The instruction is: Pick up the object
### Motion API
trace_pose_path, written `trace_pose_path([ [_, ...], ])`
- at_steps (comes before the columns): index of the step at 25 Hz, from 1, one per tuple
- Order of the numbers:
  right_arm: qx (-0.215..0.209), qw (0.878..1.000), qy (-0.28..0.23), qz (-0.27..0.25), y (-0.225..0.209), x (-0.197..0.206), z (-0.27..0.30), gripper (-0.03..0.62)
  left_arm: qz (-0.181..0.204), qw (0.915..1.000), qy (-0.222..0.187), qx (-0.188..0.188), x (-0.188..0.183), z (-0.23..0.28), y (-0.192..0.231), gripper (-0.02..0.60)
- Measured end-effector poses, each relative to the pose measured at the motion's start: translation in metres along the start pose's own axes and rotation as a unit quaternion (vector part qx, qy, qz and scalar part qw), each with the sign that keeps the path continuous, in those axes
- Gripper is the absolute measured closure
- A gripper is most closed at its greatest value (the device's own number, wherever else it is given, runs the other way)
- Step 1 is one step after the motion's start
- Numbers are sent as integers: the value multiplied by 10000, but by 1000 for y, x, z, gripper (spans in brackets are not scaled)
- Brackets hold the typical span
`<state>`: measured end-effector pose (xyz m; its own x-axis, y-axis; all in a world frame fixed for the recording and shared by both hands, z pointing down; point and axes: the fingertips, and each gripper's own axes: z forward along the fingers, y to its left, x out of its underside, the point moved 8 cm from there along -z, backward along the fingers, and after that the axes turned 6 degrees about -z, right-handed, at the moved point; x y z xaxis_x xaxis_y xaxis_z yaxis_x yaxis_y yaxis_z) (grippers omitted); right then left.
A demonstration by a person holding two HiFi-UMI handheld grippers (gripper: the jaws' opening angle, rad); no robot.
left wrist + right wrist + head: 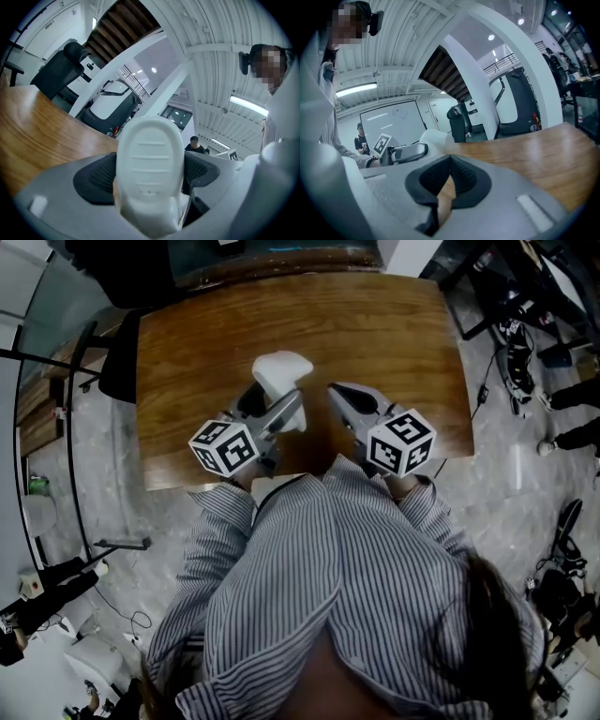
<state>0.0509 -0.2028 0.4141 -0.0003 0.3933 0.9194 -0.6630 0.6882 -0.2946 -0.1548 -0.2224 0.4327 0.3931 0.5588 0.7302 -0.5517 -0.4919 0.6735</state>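
A white moulded object [280, 373] with a ribbed face [150, 168] sits over the middle of the wooden table [384, 334]. My left gripper [284, 409] is shut on its near end, and the black pads [96, 177] press it from both sides. I cannot tell whether it touches the table. My right gripper [339, 396] hovers just right of it, apart from it. In the right gripper view its jaws [449, 185] meet with only a thin slit, nothing between them. That view also shows the white object [433, 138] and the left gripper [407, 153] at left.
A black office chair [120, 360] stands at the table's left edge. Cables and black gear [520, 343] lie on the floor to the right. A person [194, 143] stands far off in the room. Bare wood [543, 154] stretches ahead of the right gripper.
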Motion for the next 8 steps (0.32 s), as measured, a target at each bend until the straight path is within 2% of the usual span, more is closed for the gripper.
trace_pose_path([
  [8, 76, 9998, 102, -149, 4, 1, -2, 592, -52, 10000, -16, 73, 3, -1, -4, 137],
])
